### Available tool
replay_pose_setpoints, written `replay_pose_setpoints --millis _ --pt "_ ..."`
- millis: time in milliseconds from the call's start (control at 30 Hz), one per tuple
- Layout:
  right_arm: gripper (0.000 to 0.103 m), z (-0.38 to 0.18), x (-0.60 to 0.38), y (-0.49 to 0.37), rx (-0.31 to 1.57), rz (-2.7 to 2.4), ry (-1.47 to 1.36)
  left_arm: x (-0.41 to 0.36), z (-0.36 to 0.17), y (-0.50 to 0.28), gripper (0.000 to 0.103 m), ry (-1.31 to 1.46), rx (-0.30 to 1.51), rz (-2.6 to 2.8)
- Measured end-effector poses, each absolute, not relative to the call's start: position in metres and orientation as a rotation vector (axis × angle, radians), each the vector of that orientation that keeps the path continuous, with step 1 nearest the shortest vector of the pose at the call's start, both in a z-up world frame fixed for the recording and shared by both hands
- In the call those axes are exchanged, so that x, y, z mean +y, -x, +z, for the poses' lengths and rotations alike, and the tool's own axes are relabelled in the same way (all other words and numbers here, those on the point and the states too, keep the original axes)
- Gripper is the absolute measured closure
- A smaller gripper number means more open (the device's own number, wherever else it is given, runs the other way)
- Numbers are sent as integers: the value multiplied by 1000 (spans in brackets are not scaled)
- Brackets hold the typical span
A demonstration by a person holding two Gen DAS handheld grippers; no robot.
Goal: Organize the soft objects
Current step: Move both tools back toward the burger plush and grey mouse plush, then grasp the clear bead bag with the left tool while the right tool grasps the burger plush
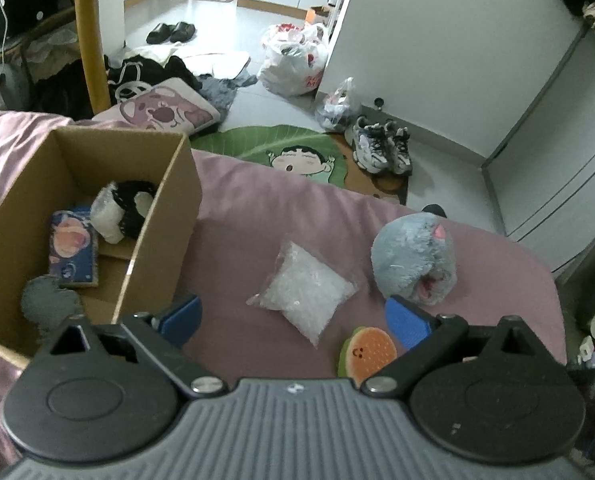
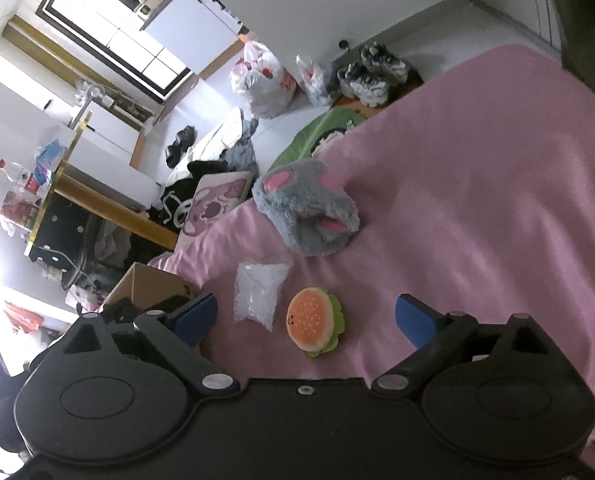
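Note:
On the pink bed cover lie a clear bag of white filling (image 1: 306,286) (image 2: 259,292), a grey plush with pink ears (image 1: 414,258) (image 2: 309,210) and a small burger plush (image 1: 367,354) (image 2: 313,322). A cardboard box (image 1: 157,216) (image 2: 147,284) stands at the left and holds a black-and-white plush (image 1: 121,210), a blue printed sponge (image 1: 72,248) and a grey fuzzy piece (image 1: 49,304). My left gripper (image 1: 293,320) is open just short of the bag, nothing between its fingers. My right gripper (image 2: 307,316) is open too, its blue pads either side of the burger plush without touching it.
The bed's far edge drops to a floor with a green cartoon mat (image 1: 281,148), sneakers (image 1: 381,146), plastic bags (image 1: 293,60), a pink printed cushion (image 1: 165,110) and dark clothes. A white cabinet (image 1: 437,40) stands beyond. The pink cover (image 2: 477,200) stretches bare to the right.

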State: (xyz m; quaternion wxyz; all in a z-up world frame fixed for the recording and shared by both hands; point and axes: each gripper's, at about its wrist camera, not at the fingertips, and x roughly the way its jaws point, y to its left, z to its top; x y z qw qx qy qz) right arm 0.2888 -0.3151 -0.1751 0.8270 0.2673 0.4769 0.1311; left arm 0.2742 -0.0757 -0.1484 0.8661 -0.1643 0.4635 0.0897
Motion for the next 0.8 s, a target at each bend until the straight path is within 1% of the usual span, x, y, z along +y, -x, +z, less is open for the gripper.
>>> replay_pose_setpoints --millis 133,267,800 --pt "9 -188 -313 -298 1044 292 -573 -77 -164 -287 11 348 994 198" --pt "15 -203 -310 -306 1091 297 -574 -77 -179 -299 17 367 1021 203" --pt "18 -241 -303 -329 1193 305 -554 -71 -231 -330 18 428 1090 226"
